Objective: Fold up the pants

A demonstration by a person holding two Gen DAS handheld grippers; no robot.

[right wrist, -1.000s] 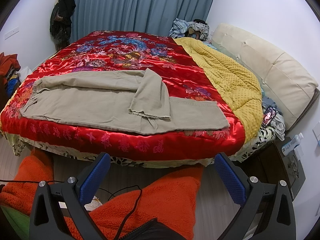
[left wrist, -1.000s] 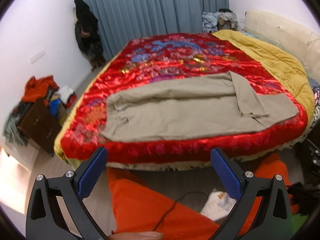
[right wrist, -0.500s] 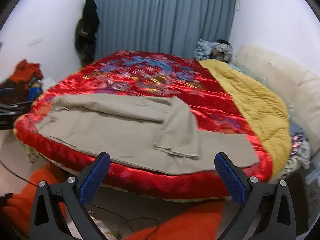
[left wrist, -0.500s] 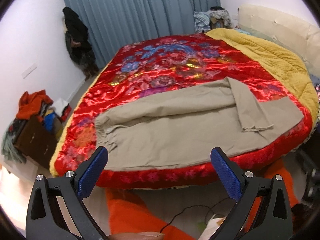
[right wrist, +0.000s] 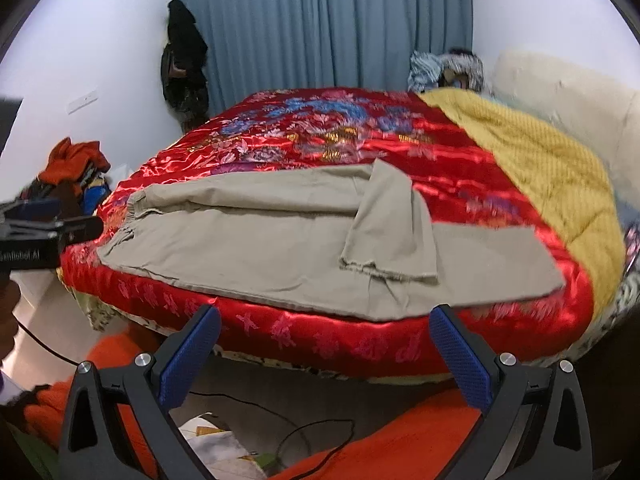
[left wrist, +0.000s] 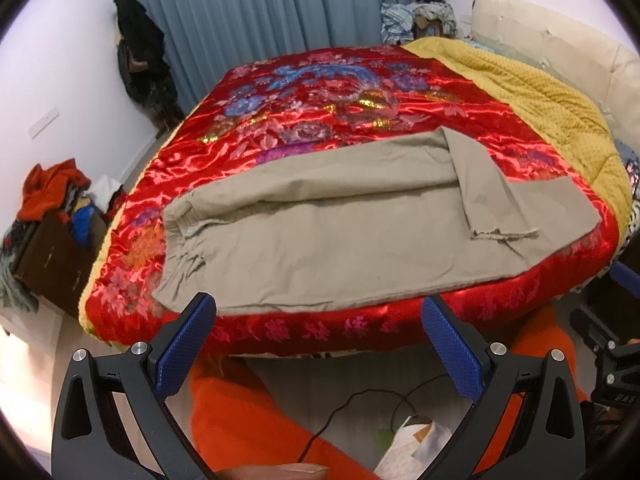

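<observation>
Khaki pants (left wrist: 320, 236) lie flat along the near edge of a bed with a red floral satin cover (left wrist: 320, 92), waistband to the left, legs to the right. One leg end is turned back over the other leg (right wrist: 392, 236). My left gripper (left wrist: 318, 316) is open, empty, just short of the bed's near edge, close to the waist half. My right gripper (right wrist: 326, 328) is open and empty too, in front of the leg half of the pants (right wrist: 260, 248). Neither touches the cloth.
A yellow quilt (left wrist: 540, 92) covers the bed's right side by a cream headboard (left wrist: 560, 36). Orange fabric (left wrist: 248, 420), a black cable and papers lie below the grippers. Clothes are piled on a dark cabinet (left wrist: 48, 256) at left. Blue curtains (right wrist: 320, 28) hang behind.
Both grippers have moved up and in toward the bed's near edge, so the pants look larger and closer. Both stayed open and empty. The pants have not moved.
</observation>
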